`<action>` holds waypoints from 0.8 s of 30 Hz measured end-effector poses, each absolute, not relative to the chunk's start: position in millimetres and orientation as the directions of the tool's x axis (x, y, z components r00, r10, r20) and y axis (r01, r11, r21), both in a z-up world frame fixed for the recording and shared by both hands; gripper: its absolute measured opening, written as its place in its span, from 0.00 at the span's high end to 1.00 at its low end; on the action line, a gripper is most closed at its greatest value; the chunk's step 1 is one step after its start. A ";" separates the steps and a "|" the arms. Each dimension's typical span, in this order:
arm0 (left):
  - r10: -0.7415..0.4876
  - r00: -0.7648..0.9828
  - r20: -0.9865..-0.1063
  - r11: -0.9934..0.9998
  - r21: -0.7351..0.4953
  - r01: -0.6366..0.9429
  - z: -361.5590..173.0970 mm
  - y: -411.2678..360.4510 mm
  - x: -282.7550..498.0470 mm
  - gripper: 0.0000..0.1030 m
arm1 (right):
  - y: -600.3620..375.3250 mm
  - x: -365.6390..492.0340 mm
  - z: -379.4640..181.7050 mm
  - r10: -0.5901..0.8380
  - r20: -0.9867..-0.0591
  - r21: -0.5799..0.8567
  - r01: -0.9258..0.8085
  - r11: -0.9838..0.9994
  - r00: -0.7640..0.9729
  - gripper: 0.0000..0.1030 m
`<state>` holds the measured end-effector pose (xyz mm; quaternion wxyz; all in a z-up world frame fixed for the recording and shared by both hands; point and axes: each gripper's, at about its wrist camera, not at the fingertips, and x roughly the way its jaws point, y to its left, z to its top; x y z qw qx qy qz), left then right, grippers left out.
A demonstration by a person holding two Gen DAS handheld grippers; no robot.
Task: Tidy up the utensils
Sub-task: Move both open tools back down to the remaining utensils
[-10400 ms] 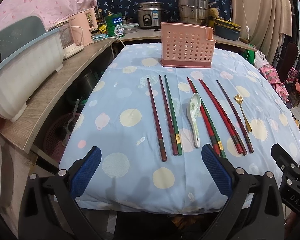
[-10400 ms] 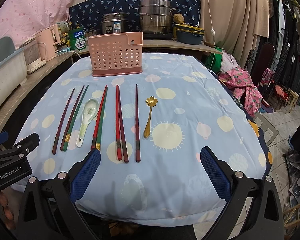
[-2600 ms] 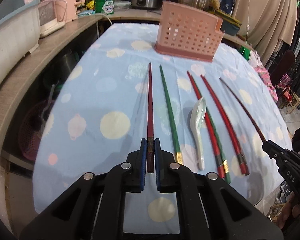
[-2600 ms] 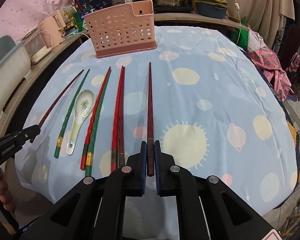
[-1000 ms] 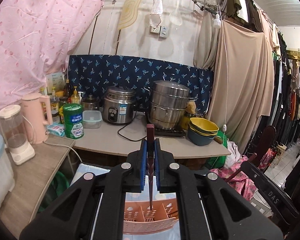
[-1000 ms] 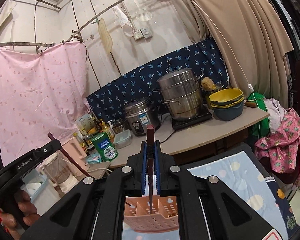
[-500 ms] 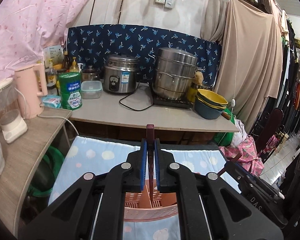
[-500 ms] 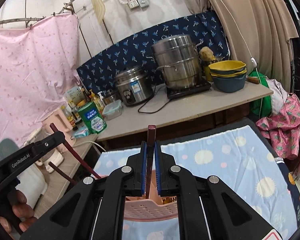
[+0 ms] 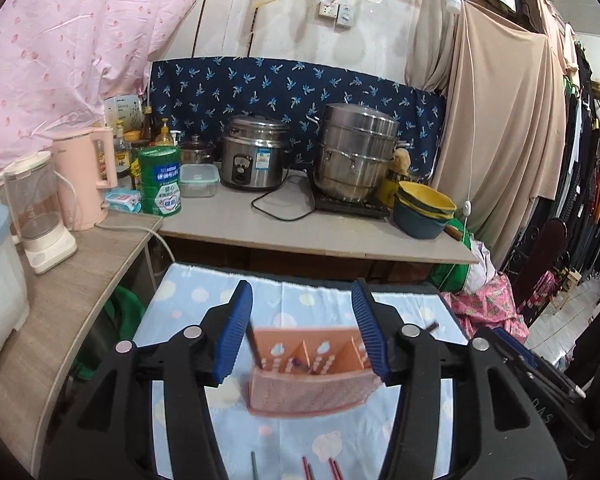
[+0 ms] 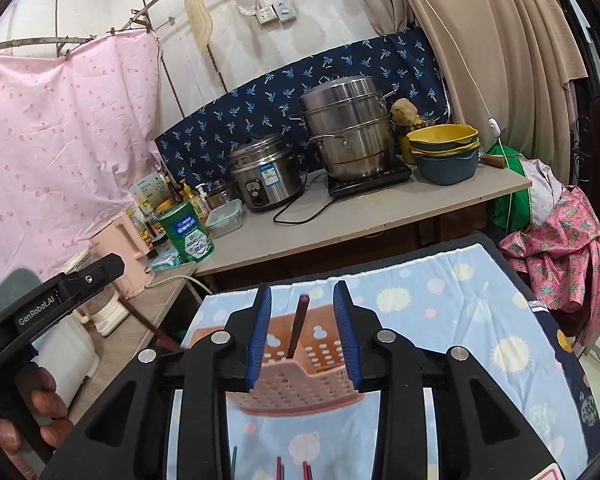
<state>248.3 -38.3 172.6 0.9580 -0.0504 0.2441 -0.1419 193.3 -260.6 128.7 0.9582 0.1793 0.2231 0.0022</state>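
Observation:
The pink perforated utensil holder (image 9: pixel 312 376) stands on the blue spotted cloth, also in the right wrist view (image 10: pixel 300 380). My left gripper (image 9: pixel 302 334) is open above it; a dark red chopstick (image 9: pixel 254 340) leans in the holder's left end. My right gripper (image 10: pixel 302 330) is open above the holder; a dark red chopstick (image 10: pixel 297 330) stands in it between the open fingers, not gripped. Tips of other chopsticks (image 9: pixel 312 470) lie on the cloth near the bottom edge.
A counter (image 9: pixel 320 236) behind the table carries a rice cooker (image 9: pixel 254 156), a steel steamer pot (image 9: pixel 356 152), stacked bowls (image 9: pixel 422 210) and a green tin (image 9: pixel 160 186). A side shelf (image 9: pixel 60 280) at left holds a blender and a pink kettle.
Both grippers have opened and let go of their dark red chopsticks, which now stand in the pink holder. Both views have tilted up slightly.

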 end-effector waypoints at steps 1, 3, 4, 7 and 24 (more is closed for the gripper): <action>-0.294 0.835 -0.465 0.956 -0.161 0.247 168.7 -36.2 241.9 0.52 | -259.3 186.2 126.5 0.089 -0.433 0.344 0.073 0.936 0.897 0.67; -0.291 0.823 -0.487 0.957 -0.162 0.242 159.4 -31.0 228.2 0.52 | -256.2 169.0 118.7 0.104 -0.452 0.348 0.068 0.935 0.886 0.67; -0.291 0.814 -0.503 0.957 -0.163 0.242 153.1 -28.0 221.0 0.52 | -254.4 160.5 114.2 0.110 -0.463 0.349 0.066 0.935 0.880 0.67; -0.269 0.785 -0.558 0.963 -0.149 0.225 131.2 -20.4 201.3 0.52 | -249.6 135.0 96.1 0.130 -0.502 0.355 0.067 0.932 0.855 0.67; -0.213 0.623 -0.753 0.974 -0.116 0.193 6.4 10.5 106.2 0.52 | -207.0 26.3 -31.8 0.115 -0.761 0.186 0.044 0.982 0.639 0.67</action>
